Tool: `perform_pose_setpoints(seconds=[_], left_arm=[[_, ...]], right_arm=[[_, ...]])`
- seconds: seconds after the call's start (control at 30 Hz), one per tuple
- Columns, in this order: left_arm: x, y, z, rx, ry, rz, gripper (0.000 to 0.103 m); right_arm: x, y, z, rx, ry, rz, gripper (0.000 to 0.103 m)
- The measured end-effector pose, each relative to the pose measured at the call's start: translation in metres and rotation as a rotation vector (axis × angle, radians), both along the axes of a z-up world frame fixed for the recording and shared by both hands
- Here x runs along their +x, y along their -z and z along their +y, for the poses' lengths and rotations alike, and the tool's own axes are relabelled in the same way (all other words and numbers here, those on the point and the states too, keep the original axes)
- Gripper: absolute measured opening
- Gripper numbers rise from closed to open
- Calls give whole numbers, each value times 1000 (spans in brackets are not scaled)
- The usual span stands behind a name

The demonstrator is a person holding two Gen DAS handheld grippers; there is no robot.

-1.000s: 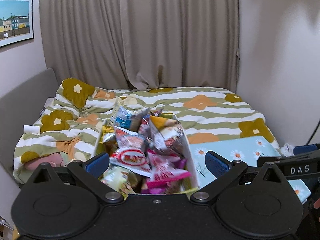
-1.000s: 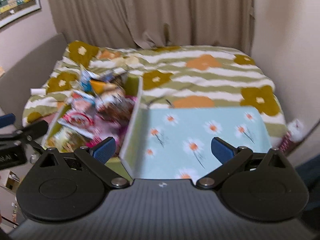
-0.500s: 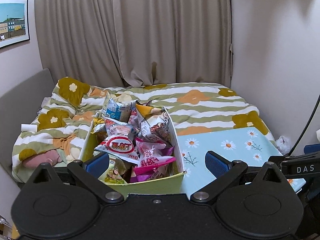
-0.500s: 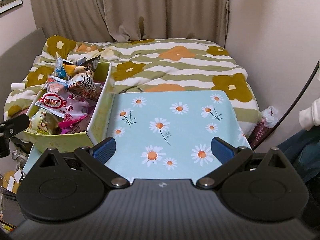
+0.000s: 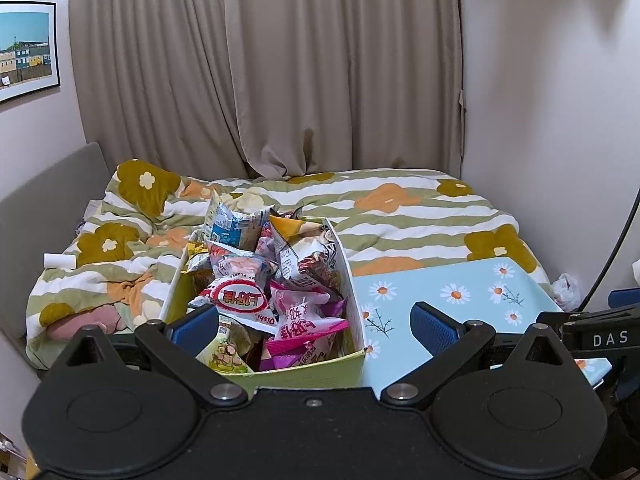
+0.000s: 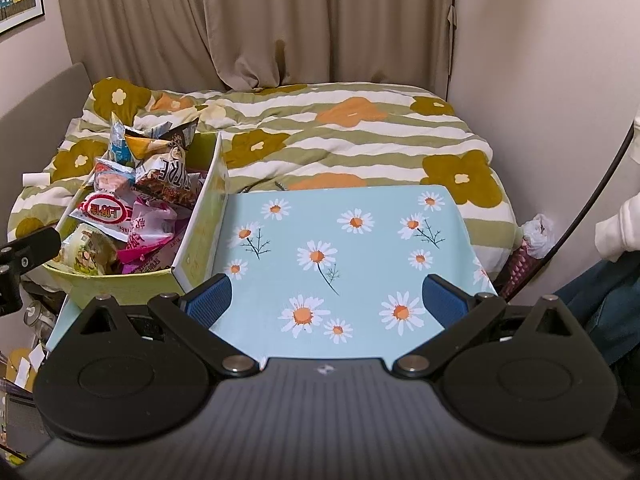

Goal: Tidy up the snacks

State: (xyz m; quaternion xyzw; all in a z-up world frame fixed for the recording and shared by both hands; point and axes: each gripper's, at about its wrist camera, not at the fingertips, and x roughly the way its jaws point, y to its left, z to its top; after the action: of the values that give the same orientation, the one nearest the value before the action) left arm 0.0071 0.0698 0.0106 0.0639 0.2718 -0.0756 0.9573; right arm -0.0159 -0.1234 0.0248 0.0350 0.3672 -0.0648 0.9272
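The bed (image 6: 360, 140) fills the back of the room under a flowered quilt, and in front of it sits the counter (image 6: 352, 248), covered in a pale blue daisy cloth and bare on its right side. On its left side stands the green box (image 6: 200, 240), heaped well above its rim with snack packets (image 5: 272, 280), and that pile is the worry.

The top packets, a blue-and-white bag (image 5: 232, 224) and a dark crinkled one (image 6: 172, 176), lean loosely against each other at the far end. A careless pull from underneath would likely tip them over the wall onto the quilt. The box also sits close to the counter's left edge, so a sideways shove could push it off.

The left gripper (image 5: 312, 320) hovers just short of the box, jaws wide apart and holding nothing, with the red-and-white packet (image 5: 236, 300) and a pink packet (image 5: 304, 316) framed between them. These wrappers look slick and puffy, so I'd expect a shallow pinch to slip, or to catch two bags at once.

The right gripper (image 6: 324, 296) waits over the open cloth, jaws equally spread and empty. The two tools are near each other, and the left one's body (image 6: 24, 256) pokes into the right view, so a crossing reach risks a knock. A dark cable (image 6: 592, 208) hangs at the right and could snag.
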Motion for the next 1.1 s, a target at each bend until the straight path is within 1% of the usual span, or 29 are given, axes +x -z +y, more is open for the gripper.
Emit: perform_pose_setpoints(seconds=[1.0, 1.1], left_arm=[[0, 1, 4, -8, -2, 10, 103], [-1, -1, 5, -9, -11, -3, 103]], right_arm=[[1, -3, -2, 1, 3, -1, 103], [1, -3, -1, 1, 3, -2, 103]])
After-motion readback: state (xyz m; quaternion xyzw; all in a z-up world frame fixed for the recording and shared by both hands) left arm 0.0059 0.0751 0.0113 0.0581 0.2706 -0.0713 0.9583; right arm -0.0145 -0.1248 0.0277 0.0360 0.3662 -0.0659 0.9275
